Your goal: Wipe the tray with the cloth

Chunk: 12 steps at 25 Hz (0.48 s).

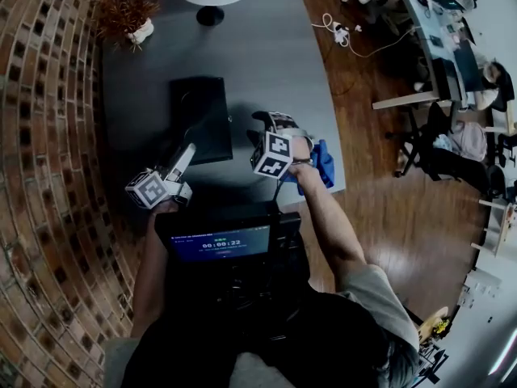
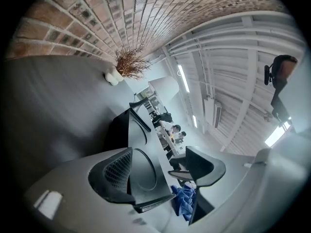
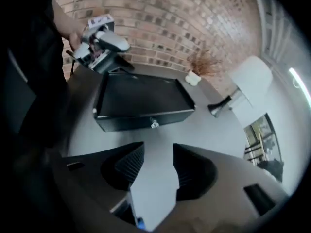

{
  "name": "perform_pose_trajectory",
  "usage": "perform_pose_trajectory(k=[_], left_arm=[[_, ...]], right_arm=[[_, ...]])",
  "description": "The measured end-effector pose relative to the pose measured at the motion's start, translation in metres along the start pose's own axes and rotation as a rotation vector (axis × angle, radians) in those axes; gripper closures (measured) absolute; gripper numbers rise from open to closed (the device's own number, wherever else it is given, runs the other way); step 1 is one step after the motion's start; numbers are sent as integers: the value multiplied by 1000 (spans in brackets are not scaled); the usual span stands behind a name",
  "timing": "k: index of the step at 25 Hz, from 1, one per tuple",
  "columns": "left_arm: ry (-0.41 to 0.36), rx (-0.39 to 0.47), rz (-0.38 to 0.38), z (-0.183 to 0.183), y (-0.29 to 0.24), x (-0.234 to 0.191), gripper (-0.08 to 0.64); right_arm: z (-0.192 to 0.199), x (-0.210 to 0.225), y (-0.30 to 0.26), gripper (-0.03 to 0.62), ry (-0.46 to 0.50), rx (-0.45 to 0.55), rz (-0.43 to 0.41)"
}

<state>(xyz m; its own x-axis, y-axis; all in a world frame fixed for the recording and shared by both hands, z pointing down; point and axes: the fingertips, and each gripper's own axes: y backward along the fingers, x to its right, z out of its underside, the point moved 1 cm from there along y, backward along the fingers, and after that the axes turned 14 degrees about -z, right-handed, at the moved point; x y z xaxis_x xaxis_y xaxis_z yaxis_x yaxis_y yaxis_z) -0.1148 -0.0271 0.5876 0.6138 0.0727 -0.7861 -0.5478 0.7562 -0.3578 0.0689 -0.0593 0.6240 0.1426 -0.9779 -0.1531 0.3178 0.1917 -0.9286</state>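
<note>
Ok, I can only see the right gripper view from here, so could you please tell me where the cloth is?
Observer: The blue cloth lies at the grey table's right edge, just right of your right tongs and not between them.
Operator: Thank you. Are the left tongs gripping the black tray?
Observer: No, the left tongs stand wide open, with the black tray's edge beside one pad and a gap to the other.
Operator: Does that side see the cloth?
Observer: Yes, the left gripper view shows it past the tray, between those open tongs.
</note>
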Motion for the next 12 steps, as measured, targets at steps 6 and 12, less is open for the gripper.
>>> perform_pose_trajectory(k=[6, 12], left_arm=[[3, -8, 20, 12, 10, 9, 218], [6, -8, 19, 11, 12, 6, 222]], right_arm=[[-28, 0, -65, 413, 221, -135, -124], [-30, 4, -77, 509, 277, -193, -106]])
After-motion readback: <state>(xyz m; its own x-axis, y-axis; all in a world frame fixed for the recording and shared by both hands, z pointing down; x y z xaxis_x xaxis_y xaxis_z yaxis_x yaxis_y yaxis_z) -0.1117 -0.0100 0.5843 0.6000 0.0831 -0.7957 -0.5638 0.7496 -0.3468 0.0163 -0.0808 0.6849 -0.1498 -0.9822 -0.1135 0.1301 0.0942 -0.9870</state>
